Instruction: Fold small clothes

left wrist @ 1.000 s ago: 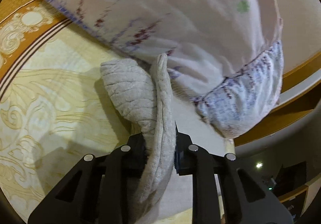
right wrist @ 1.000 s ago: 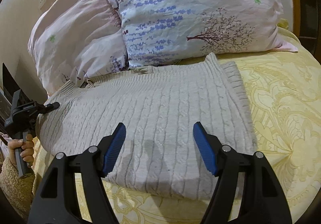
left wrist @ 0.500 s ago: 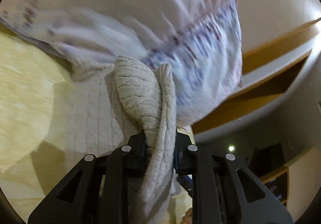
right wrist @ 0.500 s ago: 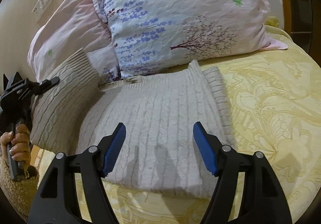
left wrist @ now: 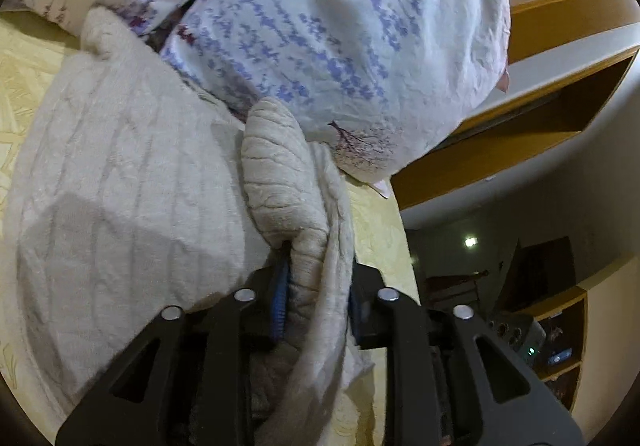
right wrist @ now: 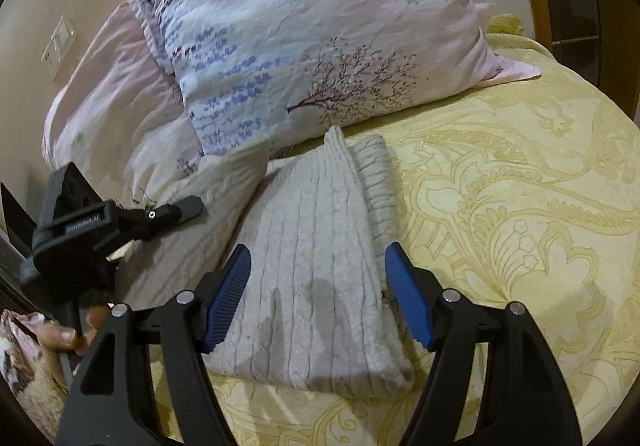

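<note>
A beige cable-knit sweater (right wrist: pixel 316 258) lies on the yellow bedspread (right wrist: pixel 500 214), in front of the pillows. My left gripper (left wrist: pixel 316 286) is shut on a bunched edge of the sweater (left wrist: pixel 280 182) and holds that side lifted over the flat part (left wrist: pixel 120 206). In the right wrist view the left gripper (right wrist: pixel 176 212) shows at the left with the raised flap (right wrist: pixel 224 190). My right gripper (right wrist: pixel 318 294) is open and empty, hovering just above the sweater's near end.
Two floral pillows (right wrist: pixel 320 46) (right wrist: pixel 112 94) lean at the head of the bed, touching the sweater's far edge. A wooden headboard and shelf (left wrist: pixel 540 86) stand to the right in the left wrist view. A wall switch (right wrist: pixel 58 42) is at far left.
My left gripper has carried the gripped side of the sweater up and rightward over the flat part, narrowing it. My right gripper stayed open above the near end.
</note>
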`<action>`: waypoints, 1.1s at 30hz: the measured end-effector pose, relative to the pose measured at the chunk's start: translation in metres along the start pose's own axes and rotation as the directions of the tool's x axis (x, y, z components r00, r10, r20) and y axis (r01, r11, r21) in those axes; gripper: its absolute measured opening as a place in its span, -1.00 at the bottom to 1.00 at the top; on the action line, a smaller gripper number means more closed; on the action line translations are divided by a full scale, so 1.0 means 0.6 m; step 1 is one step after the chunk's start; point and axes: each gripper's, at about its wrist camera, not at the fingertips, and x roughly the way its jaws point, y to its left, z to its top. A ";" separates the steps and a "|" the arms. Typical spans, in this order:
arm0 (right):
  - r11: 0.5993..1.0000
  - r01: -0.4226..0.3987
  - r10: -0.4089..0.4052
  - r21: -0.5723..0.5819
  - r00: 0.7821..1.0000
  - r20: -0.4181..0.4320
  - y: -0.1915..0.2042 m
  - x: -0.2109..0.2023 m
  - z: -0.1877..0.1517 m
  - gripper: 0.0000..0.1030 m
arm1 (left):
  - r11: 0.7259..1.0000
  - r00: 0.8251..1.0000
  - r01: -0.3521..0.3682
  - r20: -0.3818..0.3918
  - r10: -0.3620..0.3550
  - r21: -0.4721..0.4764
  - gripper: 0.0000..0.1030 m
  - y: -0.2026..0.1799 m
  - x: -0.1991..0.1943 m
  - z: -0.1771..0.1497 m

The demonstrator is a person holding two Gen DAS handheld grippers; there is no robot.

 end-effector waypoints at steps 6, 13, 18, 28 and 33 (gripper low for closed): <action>0.992 -0.112 0.112 0.066 0.994 0.003 -0.007 -0.009 0.022 0.35 | 0.993 0.993 0.116 -0.011 -0.115 0.017 0.26 -0.028 -0.029 0.012; 0.960 -0.236 0.247 0.151 0.967 -0.060 -0.005 0.009 0.044 0.34 | 0.997 0.993 0.008 0.120 -0.018 0.079 0.44 -0.015 -0.139 0.018; 0.954 -0.239 0.263 0.178 0.957 -0.123 0.010 0.043 0.048 0.22 | 0.976 0.968 -0.209 0.157 0.197 0.066 0.44 0.035 -0.165 0.022; 0.962 -0.176 0.219 0.209 0.954 -0.206 0.029 0.107 0.045 0.21 | 0.948 0.949 -0.313 0.055 0.310 0.056 0.47 0.082 -0.119 0.013; 0.969 -0.166 0.201 0.181 0.959 -0.198 0.037 0.118 0.051 0.01 | 0.949 0.951 -0.309 0.039 0.307 0.066 0.49 0.081 -0.108 0.009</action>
